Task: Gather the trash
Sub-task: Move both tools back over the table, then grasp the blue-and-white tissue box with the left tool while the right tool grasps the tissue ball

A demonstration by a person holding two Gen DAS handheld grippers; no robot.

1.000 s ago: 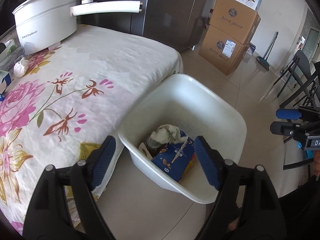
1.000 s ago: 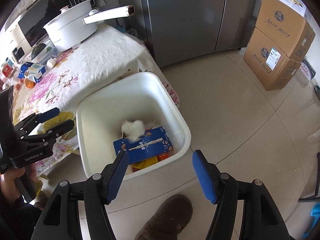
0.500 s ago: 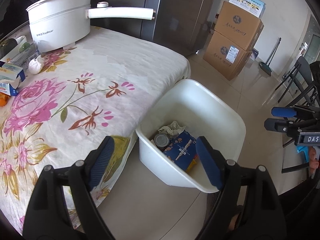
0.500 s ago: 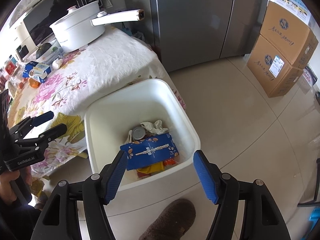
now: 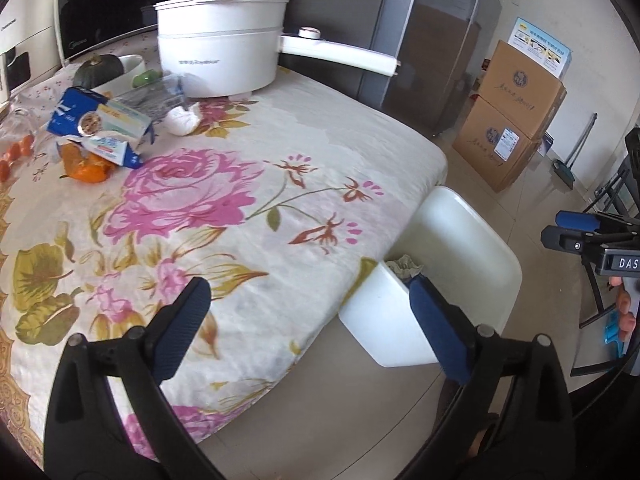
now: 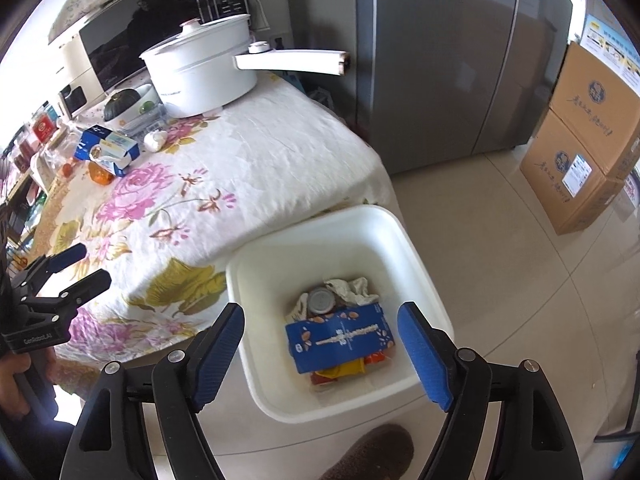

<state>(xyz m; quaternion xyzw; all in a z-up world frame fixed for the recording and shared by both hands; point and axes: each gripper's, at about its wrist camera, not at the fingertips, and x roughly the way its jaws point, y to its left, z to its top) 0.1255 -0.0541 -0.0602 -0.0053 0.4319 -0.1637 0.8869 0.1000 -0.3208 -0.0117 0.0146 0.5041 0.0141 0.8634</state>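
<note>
Standing: between drop-offs, judging by both empty grippers; next pickup not yet begun.
Left gripper (image 5: 308,312): jaws opening, spread wide, nothing between them; it hangs over the table's near edge, by the corner next to the bin.
Right gripper (image 6: 320,344): jaws opening, empty, poised above the white bin (image 6: 416,248).
Bin: on the floor, touching the table's hanging cloth at that corner; inside lie a blue carton (image 6: 340,338), a can (image 6: 322,300), crumpled paper (image 6: 352,288) and orange wrappers.
Trash left: blue-and-white cartons (image 5: 100,120), orange peel (image 5: 86,164) and a white wad (image 5: 182,120), clustered near the table's far left edge, in front of the white pot (image 5: 220,44).
Next move, likely: carry the left gripper across the floral cloth (image 5: 240,200) to that cluster, straddle one piece, then pinch.
</note>
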